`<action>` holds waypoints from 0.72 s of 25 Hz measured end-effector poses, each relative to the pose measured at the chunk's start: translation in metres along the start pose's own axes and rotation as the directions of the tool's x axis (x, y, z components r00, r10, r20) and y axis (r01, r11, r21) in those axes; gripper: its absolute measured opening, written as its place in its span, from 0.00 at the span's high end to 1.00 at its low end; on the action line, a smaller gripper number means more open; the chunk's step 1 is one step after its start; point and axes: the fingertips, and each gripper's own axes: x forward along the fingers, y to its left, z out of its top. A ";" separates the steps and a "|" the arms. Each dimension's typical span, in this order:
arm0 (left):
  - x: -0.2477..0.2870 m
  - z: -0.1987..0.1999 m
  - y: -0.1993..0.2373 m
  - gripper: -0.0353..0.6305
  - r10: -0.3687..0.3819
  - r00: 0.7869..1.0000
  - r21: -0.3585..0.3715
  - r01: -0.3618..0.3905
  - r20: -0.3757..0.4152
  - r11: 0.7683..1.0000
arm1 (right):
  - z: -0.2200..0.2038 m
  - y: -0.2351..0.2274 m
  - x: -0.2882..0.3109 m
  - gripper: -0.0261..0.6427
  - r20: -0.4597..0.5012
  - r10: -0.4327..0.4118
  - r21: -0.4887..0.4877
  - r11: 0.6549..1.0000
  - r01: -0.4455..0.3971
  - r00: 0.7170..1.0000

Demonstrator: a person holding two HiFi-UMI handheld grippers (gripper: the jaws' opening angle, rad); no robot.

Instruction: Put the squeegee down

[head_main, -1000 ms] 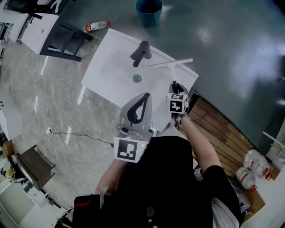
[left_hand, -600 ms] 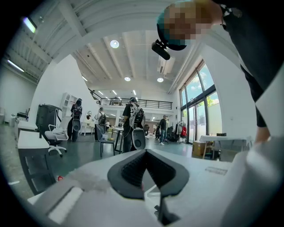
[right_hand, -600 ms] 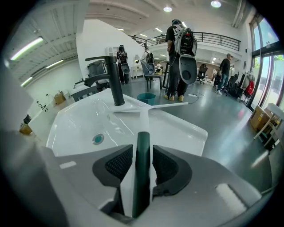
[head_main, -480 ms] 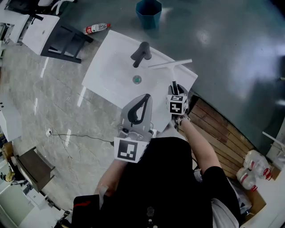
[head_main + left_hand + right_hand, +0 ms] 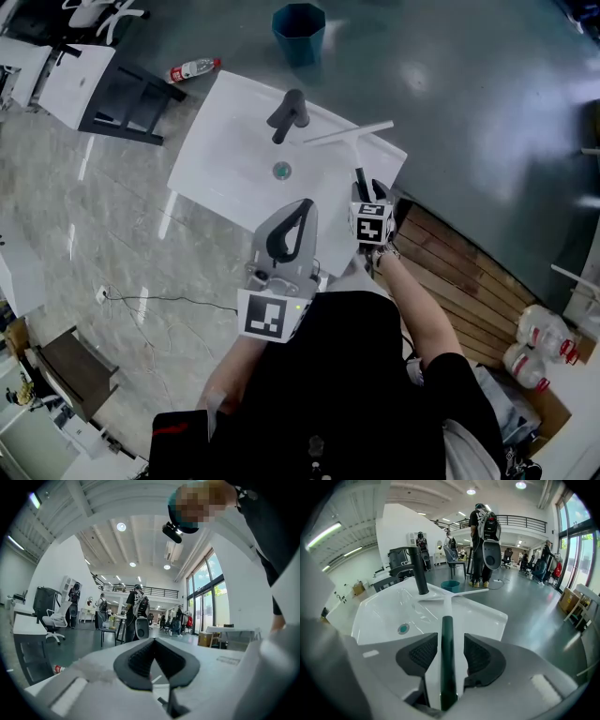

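Right claw [image 5: 450, 638] of mine has just been spreading; its jaws stand apart, clear of the dark-green-handled, white-bladed squeegee [image 5: 447, 623] lying on the white ceramic basin's rim [image 5: 487, 613]. It's released, I judge.

The head view looks steeply down from above the person onto the white washbasin [image 5: 220, 141]. The right gripper view sits close over its near right corner, angled down toward the far black faucet [image 5: 416, 569], and shares basin, faucet and squeegee [image 5: 447, 658] with the head view. The left gripper view faces level into the hall, toward distant people [image 5: 136, 606].
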 end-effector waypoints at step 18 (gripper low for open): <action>-0.024 0.011 0.003 0.94 -0.118 0.992 -0.038 0.119 0.042 0.992 | 0.015 -0.001 -0.060 0.90 0.137 -0.113 0.020 0.994 0.112 0.984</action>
